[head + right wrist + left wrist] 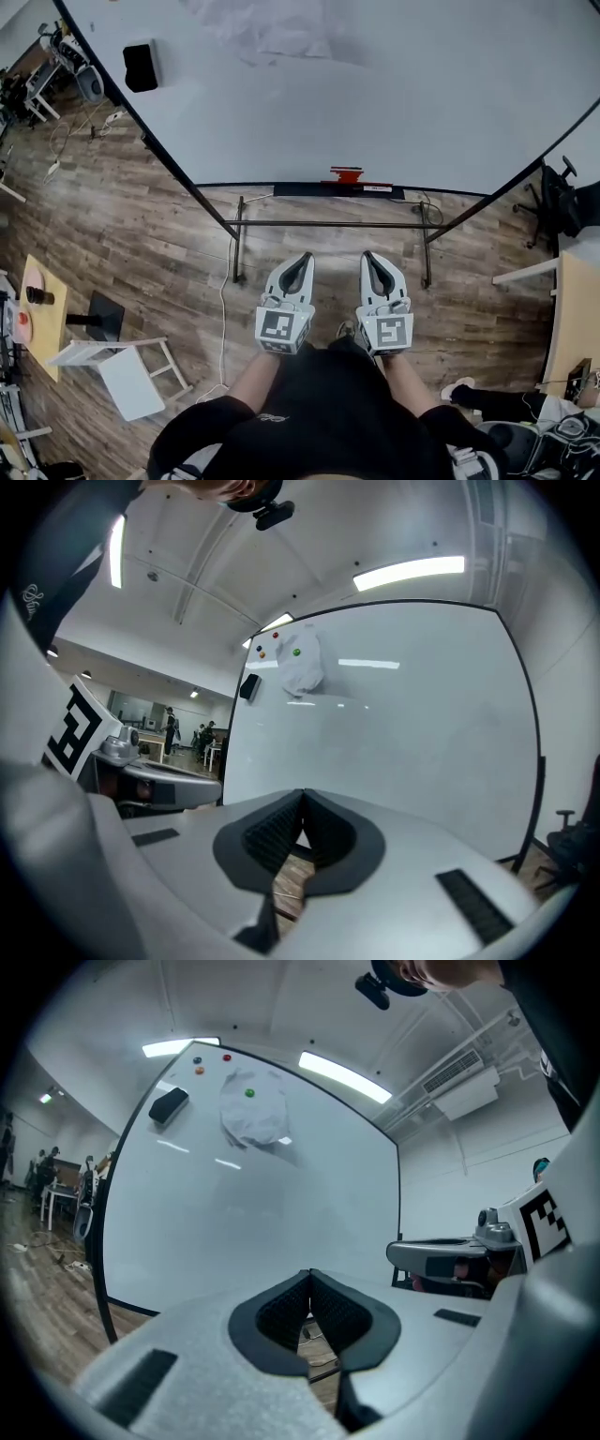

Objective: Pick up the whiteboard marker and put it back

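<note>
Both grippers sit side by side at waist level, pointed at the whiteboard (394, 84). The left gripper (306, 257) has its jaws pressed together on nothing, and the right gripper (367, 255) is the same, so the pick-up hasn't begun. The marker (347, 175) – the red thing, as far as I can tell – lies on the tray (300, 189) at the board's lower edge, well ahead of both. Either gripper would need to spread before reaching it; an eraser (141, 66) clings higher up the board.

White whiteboard (394, 94); black eraser (141, 67); green magnet (249, 1093); brown wood-grain floor (131, 234); red object (347, 175) on black tray (300, 189).
</note>
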Action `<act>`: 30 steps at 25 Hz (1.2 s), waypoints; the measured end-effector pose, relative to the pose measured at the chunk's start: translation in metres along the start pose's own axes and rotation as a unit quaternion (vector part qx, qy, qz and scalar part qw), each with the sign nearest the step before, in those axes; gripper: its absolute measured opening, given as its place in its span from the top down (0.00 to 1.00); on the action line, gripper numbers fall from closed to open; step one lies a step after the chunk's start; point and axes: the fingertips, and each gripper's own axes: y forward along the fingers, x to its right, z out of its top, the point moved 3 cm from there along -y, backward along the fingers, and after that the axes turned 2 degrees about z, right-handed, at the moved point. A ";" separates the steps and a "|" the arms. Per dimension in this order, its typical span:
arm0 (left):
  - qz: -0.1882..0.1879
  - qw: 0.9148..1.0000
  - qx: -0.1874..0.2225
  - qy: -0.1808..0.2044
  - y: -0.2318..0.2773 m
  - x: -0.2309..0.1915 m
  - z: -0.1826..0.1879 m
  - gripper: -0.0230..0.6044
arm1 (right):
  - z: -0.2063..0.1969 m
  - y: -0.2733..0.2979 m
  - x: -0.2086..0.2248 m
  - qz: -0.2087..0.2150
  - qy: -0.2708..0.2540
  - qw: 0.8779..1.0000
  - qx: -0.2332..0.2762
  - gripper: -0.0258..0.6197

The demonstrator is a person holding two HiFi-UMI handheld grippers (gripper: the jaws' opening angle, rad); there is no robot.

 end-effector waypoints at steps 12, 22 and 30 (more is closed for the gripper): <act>0.014 1.000 0.026 0.010 0.021 0.037 0.018 0.95 | 0.018 -0.006 0.030 0.024 -0.018 0.999 0.011 0.96; 0.027 0.999 0.024 0.001 0.024 0.046 0.014 0.95 | 0.011 -0.003 0.034 0.052 -0.016 0.998 0.025 0.96; 0.040 0.999 0.021 0.004 0.014 0.034 0.015 0.95 | 0.006 -0.001 0.022 0.059 -0.010 0.998 0.023 0.96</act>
